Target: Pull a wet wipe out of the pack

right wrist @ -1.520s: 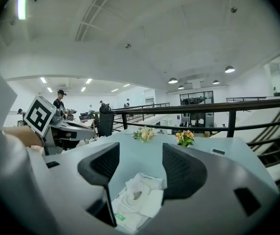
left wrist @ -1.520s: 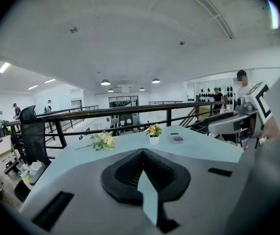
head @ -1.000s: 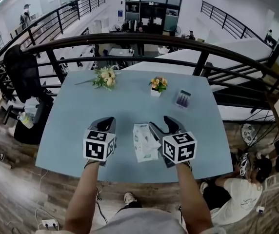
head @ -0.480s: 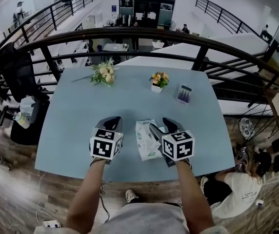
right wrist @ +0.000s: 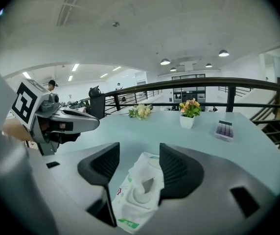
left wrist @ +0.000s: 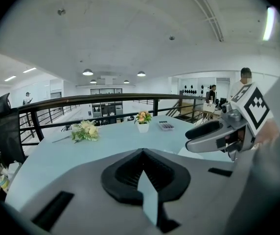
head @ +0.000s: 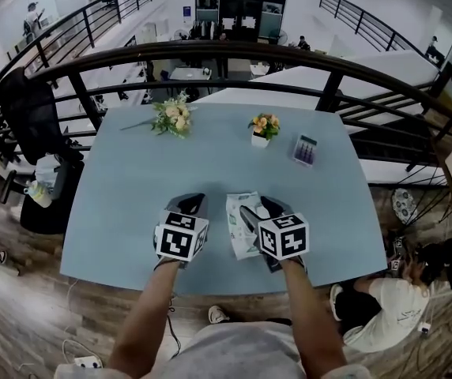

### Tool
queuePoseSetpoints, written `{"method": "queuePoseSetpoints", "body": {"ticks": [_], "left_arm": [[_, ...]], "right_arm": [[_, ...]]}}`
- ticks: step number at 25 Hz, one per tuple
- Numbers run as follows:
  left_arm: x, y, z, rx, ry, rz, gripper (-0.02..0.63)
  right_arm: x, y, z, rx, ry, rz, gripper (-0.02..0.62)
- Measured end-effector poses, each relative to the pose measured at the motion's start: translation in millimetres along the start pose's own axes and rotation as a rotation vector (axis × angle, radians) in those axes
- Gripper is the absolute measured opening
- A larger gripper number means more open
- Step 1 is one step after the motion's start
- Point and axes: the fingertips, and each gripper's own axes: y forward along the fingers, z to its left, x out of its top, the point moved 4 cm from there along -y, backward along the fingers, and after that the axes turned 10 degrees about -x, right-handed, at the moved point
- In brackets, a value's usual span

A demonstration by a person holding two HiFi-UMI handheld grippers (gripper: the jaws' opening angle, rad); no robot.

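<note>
Pale blue and smooth, the curved table (head: 123, 180) carries a soft white wet wipe pack (head: 240, 223) with green print, lying close to the near edge in front of the person. From the oval opening in the pack's crinkled film, a rumpled white wipe (right wrist: 143, 170) stands up in a loose tuft.

The right gripper (right wrist: 139, 150) hovers over the pack with its two dark, ribbed jaws spread apart, one on either side of the tuft. The right-hand jaw sits just beside the wipe, though contact cannot be confirmed. In the head view this gripper (head: 261, 208) covers the pack's right half.

The left gripper (left wrist: 142, 153) has its jaws brought together at the tips, with nothing held between them. It is poised over bare table (head: 188, 205) just left of the pack and apart from it.

Beyond both grippers the table top lies open up to a loose spray of pale flowers (head: 172, 118), a small white pot of orange blooms (head: 263, 129) and a flat rectangular box (head: 305, 149), all well apart from the pack. A black metal railing (head: 226, 52) curves round the far edge.
</note>
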Motion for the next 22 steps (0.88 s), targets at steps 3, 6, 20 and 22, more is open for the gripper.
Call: {"method": "queuePoseSetpoints", "body": {"ticks": [3,6,20,22], "left_arm": [[-4.8,4.0,-2.5,-0.011,0.0,0.011,-0.005],[-6.6,7.6,-3.1,-0.018,0.004,0.015,-0.005],[-13.6,10.4,-3.3,-0.028,0.013,0.031,-0.005],[-13.1,11.8,-2.7,-0.029,0.016,0.032,-0.005]], "right_arm": [[-8.5,4.8,2.3,0.007,0.003,0.018,0.256],[-14.2,10.7,4.4,0.01,0.002,0.031,0.256],[-34.1,23.9,10.8,0.033,-0.017,0.084,0.253],[-35.9,25.6,10.9,0.036,-0.017,0.09,0.25]]}}
